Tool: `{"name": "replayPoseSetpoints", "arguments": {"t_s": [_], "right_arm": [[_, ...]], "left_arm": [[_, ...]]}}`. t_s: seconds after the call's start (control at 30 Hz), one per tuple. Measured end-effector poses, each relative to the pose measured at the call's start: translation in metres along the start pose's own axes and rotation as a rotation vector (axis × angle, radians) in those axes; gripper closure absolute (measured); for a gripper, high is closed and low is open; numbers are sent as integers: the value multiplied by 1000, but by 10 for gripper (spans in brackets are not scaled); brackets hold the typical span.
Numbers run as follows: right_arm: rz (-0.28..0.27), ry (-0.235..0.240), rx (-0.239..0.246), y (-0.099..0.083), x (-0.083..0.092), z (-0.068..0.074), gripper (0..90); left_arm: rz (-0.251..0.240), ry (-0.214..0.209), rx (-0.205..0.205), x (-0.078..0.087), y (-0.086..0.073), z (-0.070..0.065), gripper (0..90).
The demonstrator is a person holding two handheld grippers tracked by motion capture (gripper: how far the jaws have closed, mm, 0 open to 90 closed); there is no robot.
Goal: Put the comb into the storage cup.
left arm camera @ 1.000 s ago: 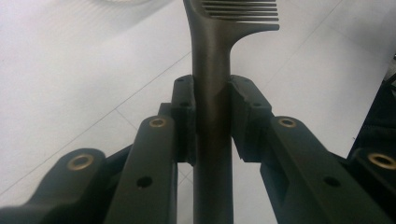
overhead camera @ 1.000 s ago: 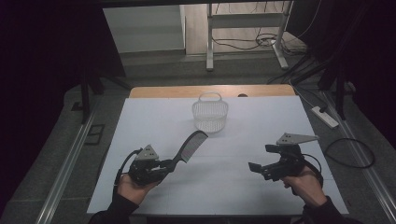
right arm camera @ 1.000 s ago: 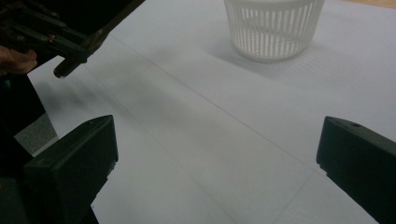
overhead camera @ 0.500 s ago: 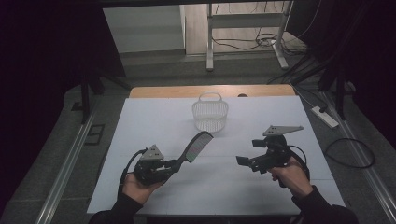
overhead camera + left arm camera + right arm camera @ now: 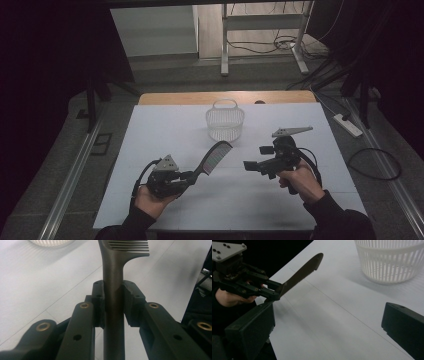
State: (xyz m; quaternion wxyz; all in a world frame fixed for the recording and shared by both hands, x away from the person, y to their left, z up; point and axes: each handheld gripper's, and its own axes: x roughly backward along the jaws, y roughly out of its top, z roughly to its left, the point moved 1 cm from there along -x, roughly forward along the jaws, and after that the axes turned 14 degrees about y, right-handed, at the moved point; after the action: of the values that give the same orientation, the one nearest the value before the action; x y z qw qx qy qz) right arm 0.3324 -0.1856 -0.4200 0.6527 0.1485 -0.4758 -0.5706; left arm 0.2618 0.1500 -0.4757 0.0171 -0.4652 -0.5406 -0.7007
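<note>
Fingers of our left gripper clamped on comb handle, lower-left centre of high view; right gripper spread, empty, facing it; comb lifted, we judge handover or basket drop, upper centre, outstanding.

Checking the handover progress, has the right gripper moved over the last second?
Yes. The right gripper has shifted left across the table toward the comb, and now sits closer below the basket.
</note>
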Motion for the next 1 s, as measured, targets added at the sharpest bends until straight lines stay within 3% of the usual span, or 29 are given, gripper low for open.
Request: {"name": "replayPoseSetpoints", "arguments": {"t_s": [0.53, 1.0], "right_arm": [[12, 54, -36, 21, -23, -1, 0], [56, 44, -71, 37, -44, -5, 0]], "left_arm": [[-8, -26, -2, -4, 4, -4, 720], [-17, -41, 4, -7, 8, -8, 719]]}}
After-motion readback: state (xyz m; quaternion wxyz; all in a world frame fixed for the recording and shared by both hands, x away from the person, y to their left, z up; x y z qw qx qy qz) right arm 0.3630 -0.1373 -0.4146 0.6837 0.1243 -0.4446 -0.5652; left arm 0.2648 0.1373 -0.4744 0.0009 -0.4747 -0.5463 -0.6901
